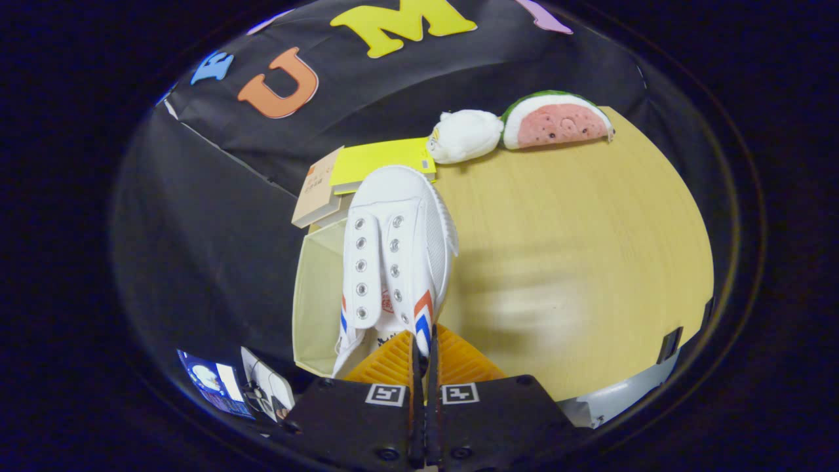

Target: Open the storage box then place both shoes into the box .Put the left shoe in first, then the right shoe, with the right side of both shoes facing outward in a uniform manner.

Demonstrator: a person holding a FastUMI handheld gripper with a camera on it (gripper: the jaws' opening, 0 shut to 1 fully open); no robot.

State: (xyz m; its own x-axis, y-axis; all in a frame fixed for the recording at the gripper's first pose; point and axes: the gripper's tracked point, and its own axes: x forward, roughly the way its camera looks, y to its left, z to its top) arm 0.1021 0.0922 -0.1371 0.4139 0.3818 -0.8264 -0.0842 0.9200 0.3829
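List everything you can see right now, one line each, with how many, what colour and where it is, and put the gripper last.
shoe: one, white with red and blue stripes, held at its heel end, hanging over the box's edge
storage box: one, pale beige, open, beside the table, partly under the shoe
books: two, one yellow and one tan, just beyond the shoe's toe
plush toy: one, white, at the table's far side
watermelon slice toy: one, green, white and pink, next to the white plush
table: one, light wood, beyond the fingers
gripper: one, fingers closed on the shoe's heel end
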